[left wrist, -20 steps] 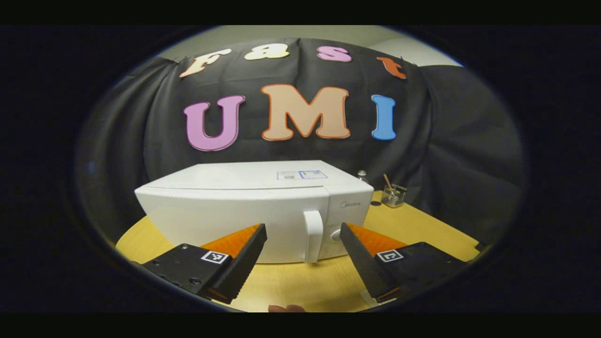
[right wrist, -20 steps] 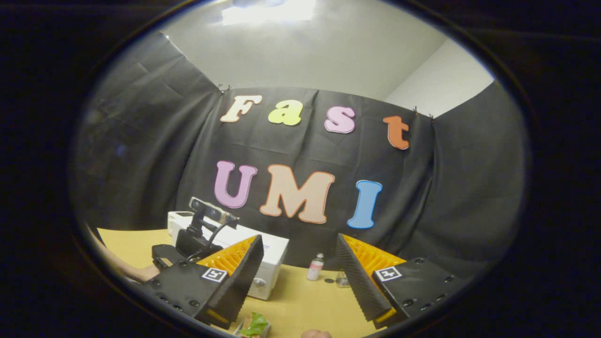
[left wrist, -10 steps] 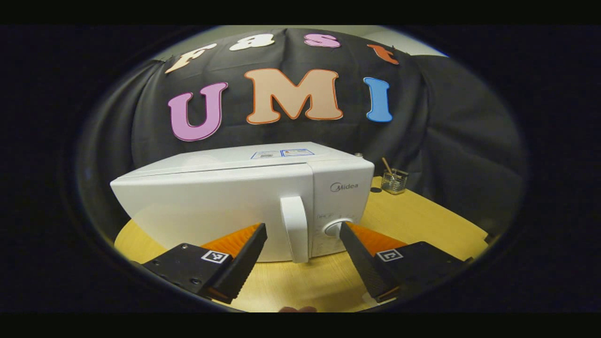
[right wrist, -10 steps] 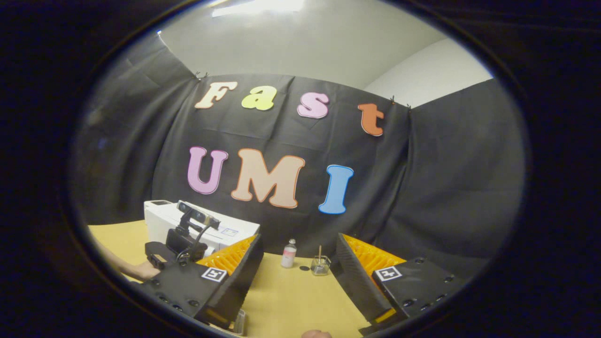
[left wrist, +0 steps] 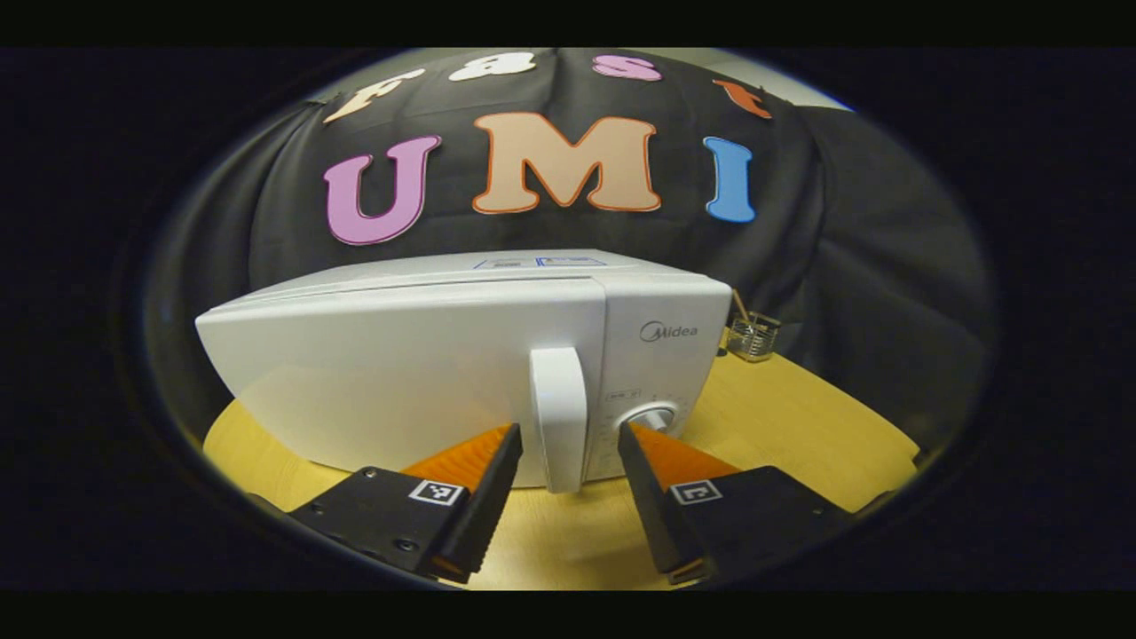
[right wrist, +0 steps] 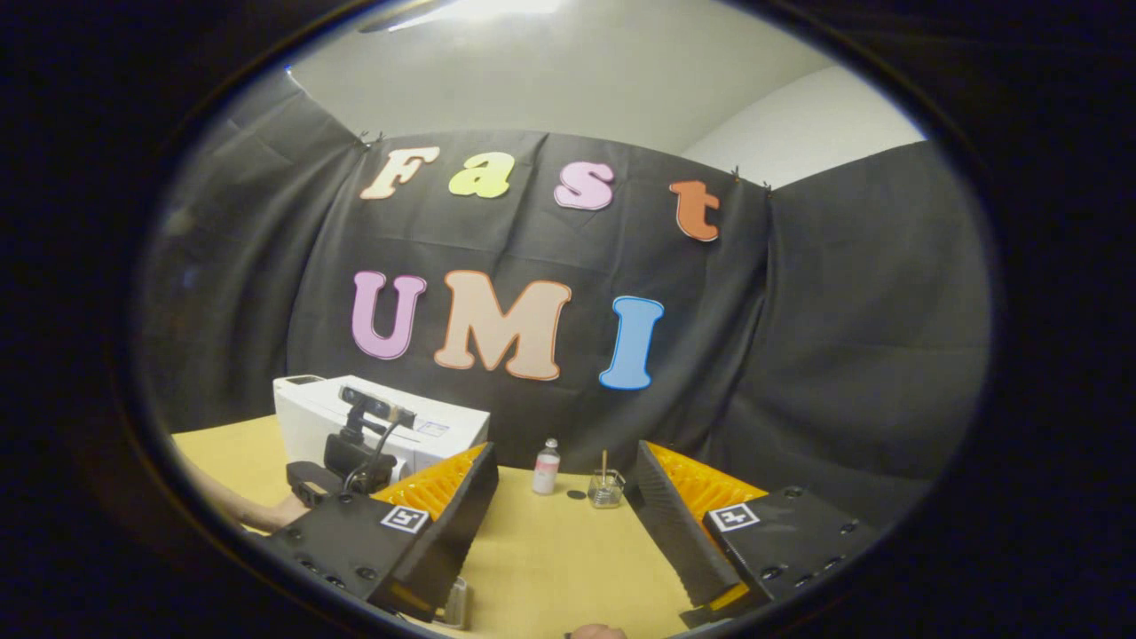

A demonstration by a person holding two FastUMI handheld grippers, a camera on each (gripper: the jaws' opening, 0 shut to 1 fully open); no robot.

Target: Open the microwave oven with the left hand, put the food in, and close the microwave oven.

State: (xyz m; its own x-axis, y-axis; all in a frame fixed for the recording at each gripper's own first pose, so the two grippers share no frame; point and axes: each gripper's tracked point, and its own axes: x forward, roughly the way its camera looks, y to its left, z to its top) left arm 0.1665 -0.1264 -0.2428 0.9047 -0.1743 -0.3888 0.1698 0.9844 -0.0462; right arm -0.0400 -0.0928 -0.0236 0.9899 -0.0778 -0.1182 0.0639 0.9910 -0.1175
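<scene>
White door handle [left wrist: 560,417] between left gripper's [left wrist: 565,435] jaws.

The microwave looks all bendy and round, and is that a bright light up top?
In the left gripper view the fisheye lens bows the microwave, though its handle looks sharp; in the right gripper view a ceiling light glares white at the top, and the table is evenly lit.

left gripper view: close, low, level, facing the microwave oven [left wrist: 417,364] door front. right gripper view: farther back, tilted upward toward the booth wall. shared: microwave oven [right wrist: 311,417], table [right wrist: 550,550], glass jar [right wrist: 606,490].
</scene>
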